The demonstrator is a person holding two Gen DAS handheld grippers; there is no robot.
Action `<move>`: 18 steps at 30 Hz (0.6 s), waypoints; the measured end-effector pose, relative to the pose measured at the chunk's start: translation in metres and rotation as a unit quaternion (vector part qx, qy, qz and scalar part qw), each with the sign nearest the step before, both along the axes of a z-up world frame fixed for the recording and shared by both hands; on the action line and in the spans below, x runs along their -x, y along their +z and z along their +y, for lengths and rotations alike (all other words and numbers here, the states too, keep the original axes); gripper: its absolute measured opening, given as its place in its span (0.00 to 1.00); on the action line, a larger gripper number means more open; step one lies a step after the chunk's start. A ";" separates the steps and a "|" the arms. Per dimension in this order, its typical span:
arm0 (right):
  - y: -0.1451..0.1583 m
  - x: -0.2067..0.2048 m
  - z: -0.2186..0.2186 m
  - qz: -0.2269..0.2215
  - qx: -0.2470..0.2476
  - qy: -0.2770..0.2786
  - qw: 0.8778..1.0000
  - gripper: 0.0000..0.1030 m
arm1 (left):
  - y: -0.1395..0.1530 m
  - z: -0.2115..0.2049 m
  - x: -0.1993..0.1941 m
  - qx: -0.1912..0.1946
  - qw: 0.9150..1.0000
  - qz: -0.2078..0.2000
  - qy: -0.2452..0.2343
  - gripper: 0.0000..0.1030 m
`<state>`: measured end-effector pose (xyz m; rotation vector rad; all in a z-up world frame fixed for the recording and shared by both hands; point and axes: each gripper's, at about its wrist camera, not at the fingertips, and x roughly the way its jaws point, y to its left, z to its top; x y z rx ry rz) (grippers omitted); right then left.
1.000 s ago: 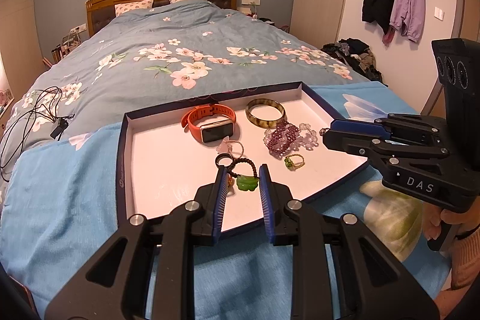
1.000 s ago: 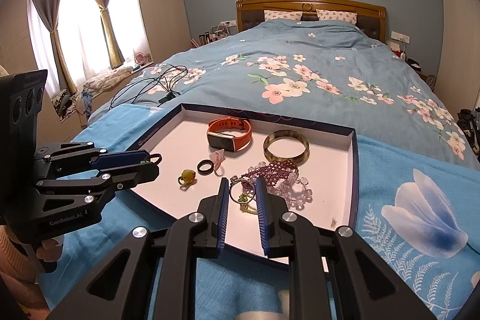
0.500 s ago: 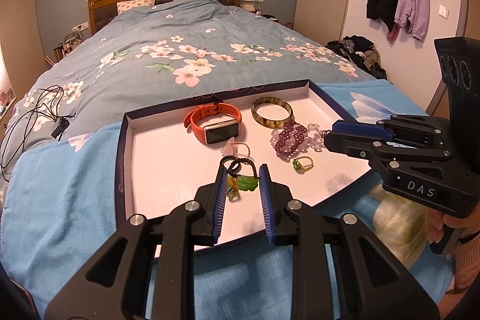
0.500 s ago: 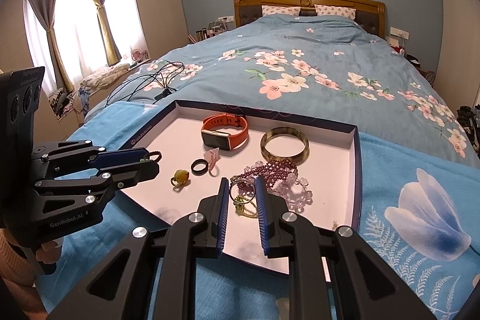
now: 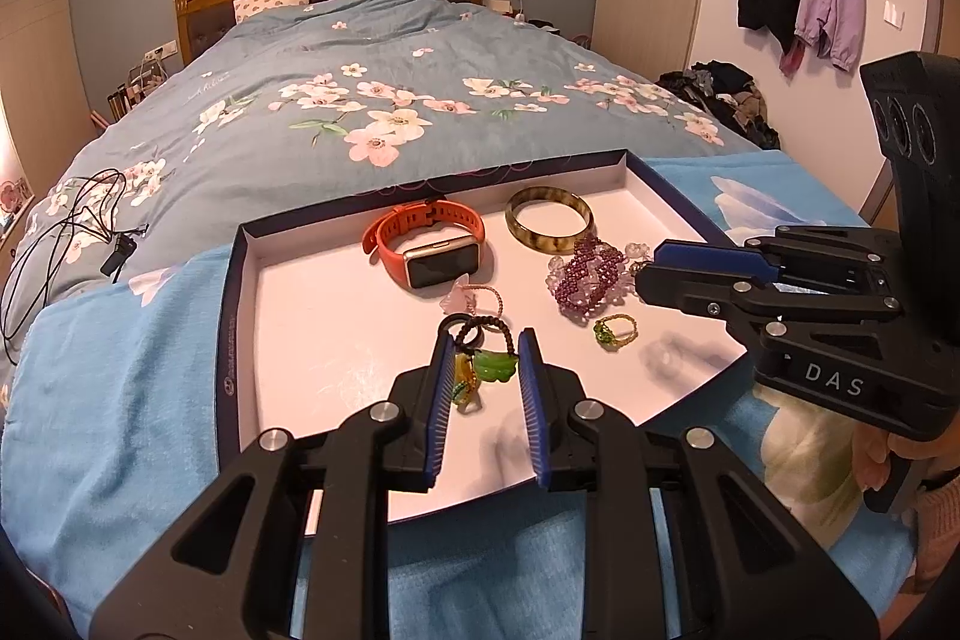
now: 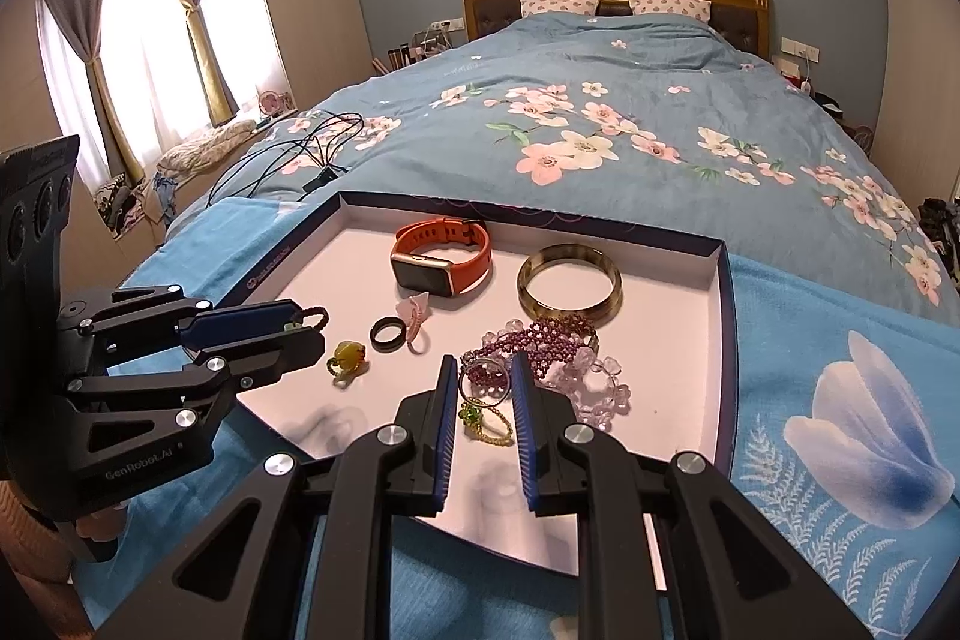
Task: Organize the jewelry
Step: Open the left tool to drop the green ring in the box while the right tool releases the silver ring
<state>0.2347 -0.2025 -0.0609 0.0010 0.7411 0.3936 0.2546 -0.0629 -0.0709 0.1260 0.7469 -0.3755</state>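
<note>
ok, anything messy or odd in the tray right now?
Yes: purple bead bracelets and clear bead strands lie heaped and tangled on the tray, touching the bangle. A small yellow-green ring lies on its side. Nothing looks broken.

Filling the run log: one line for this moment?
left gripper: open, over green pendant | right gripper: open, over gold ring | tray: on bed
</note>
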 end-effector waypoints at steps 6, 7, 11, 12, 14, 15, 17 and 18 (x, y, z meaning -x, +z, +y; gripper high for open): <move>-0.004 -0.005 0.000 0.007 0.002 -0.004 1.000 0.16 | -0.002 -0.001 -0.002 -0.002 1.000 0.002 0.001 0.21; -0.004 -0.006 0.000 0.009 0.001 -0.004 1.000 0.16 | -0.003 -0.001 -0.003 -0.002 1.000 0.004 0.001 0.21; -0.006 -0.008 0.001 0.011 0.003 -0.006 1.000 0.16 | -0.008 -0.002 -0.007 -0.004 1.000 0.009 0.003 0.21; -0.006 -0.009 0.002 0.012 0.004 -0.006 1.000 0.16 | -0.009 -0.002 -0.007 -0.004 1.000 0.010 0.004 0.21; -0.007 -0.010 0.003 0.014 0.005 -0.007 1.000 0.16 | -0.011 -0.003 -0.009 -0.006 1.000 0.012 0.005 0.21; -0.007 -0.011 0.004 0.014 0.006 -0.007 1.000 0.16 | -0.012 -0.003 -0.010 -0.007 1.000 0.014 0.006 0.21; -0.008 -0.012 0.005 0.015 0.007 -0.006 1.000 0.16 | -0.013 -0.004 -0.010 -0.008 1.000 0.016 0.007 0.21; -0.008 -0.012 0.005 0.015 0.007 -0.007 1.000 0.16 | -0.014 -0.003 -0.010 -0.008 1.000 0.017 0.008 0.21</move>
